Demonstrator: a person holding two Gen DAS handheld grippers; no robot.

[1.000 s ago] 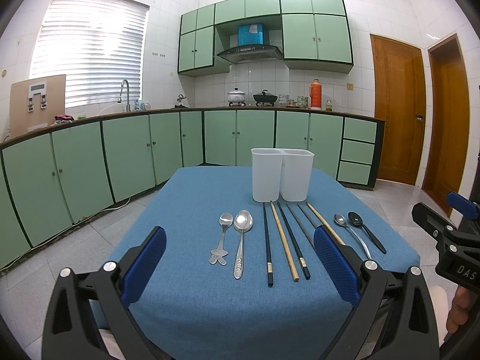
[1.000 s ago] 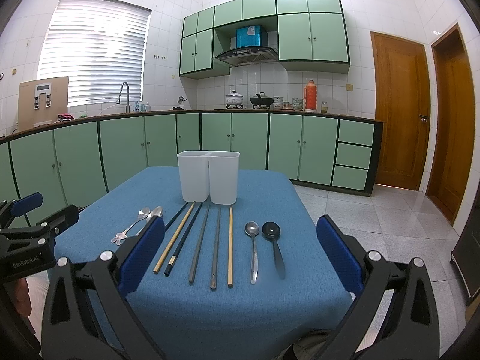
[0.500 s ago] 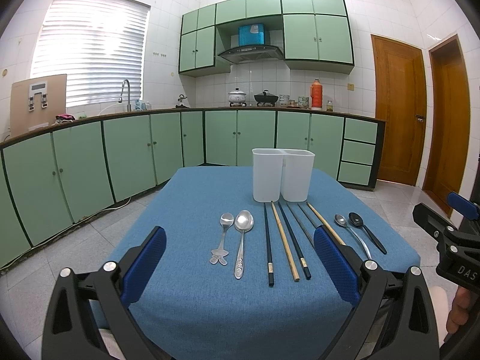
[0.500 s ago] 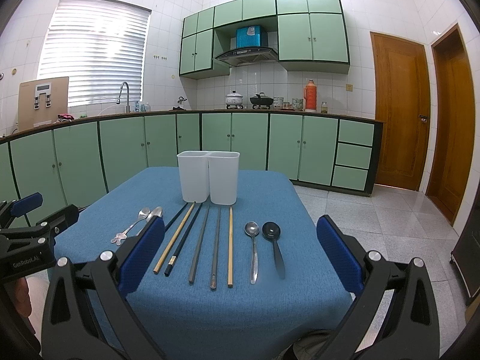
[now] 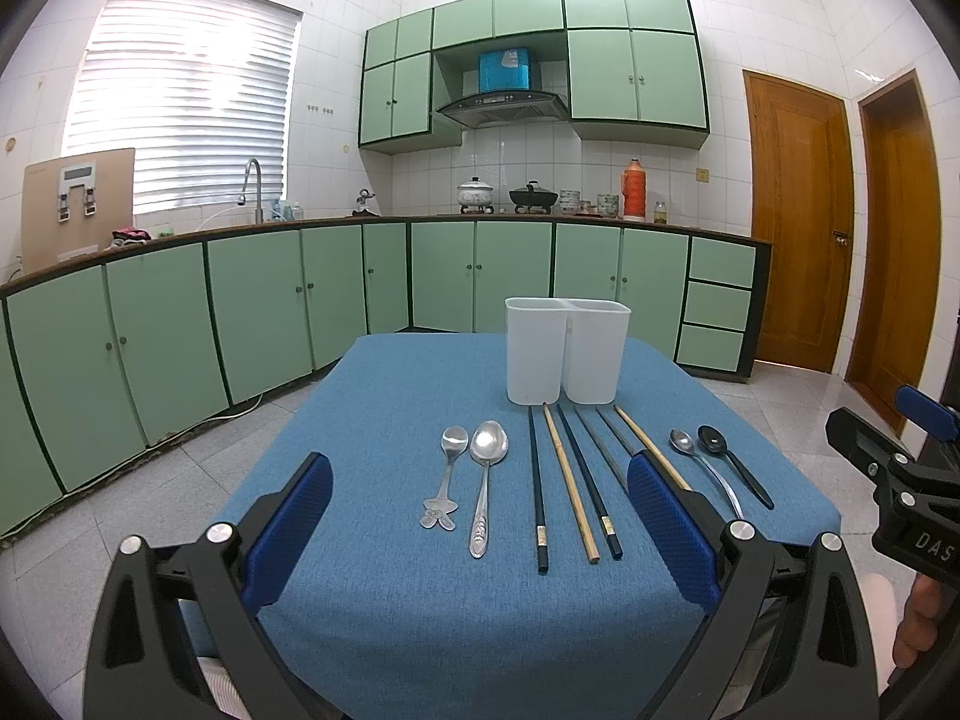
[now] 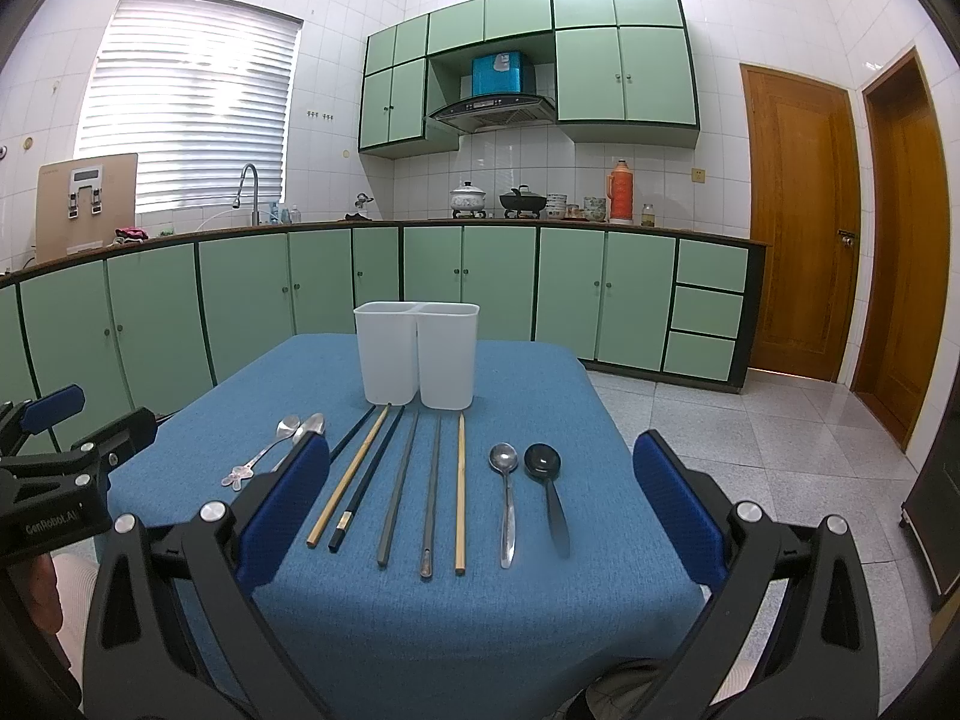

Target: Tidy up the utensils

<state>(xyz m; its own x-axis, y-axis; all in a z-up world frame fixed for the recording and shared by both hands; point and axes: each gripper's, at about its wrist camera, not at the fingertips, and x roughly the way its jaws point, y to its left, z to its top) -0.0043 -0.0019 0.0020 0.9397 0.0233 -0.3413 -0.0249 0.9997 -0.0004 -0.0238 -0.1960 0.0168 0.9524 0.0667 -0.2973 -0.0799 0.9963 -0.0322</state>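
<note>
Lying in one row on the blue table are ten utensils: four spoons and six chopsticks, all with their long axes running toward the holder at twelve o'clock.

In the left wrist view the small spoon, with a cartoon-shaped handle end, and the large spoon sit at the eleven o'clock side, bowls pointing to the holder. The steel spoon and black spoon sit at the one o'clock side in the right wrist view, bowls likewise at the far end.

Between the two spoon pairs lie the chopsticks: two black chopsticks, two bamboo chopsticks and two grey chopsticks. They fan out slightly, with far tips near the base of the holder.

One white holder with two compartments stands upright at the far end of the table; what is inside cannot be seen.

On the left gripper, seen from the right wrist view, the writing reads "GenRobot.AI". On the right gripper, seen from the left wrist view, only "DAS" is readable.

Both grippers hover over the near table edge with jaws spread wide and nothing between the blue pads. A hand shows at four o'clock in the left wrist view.
</note>
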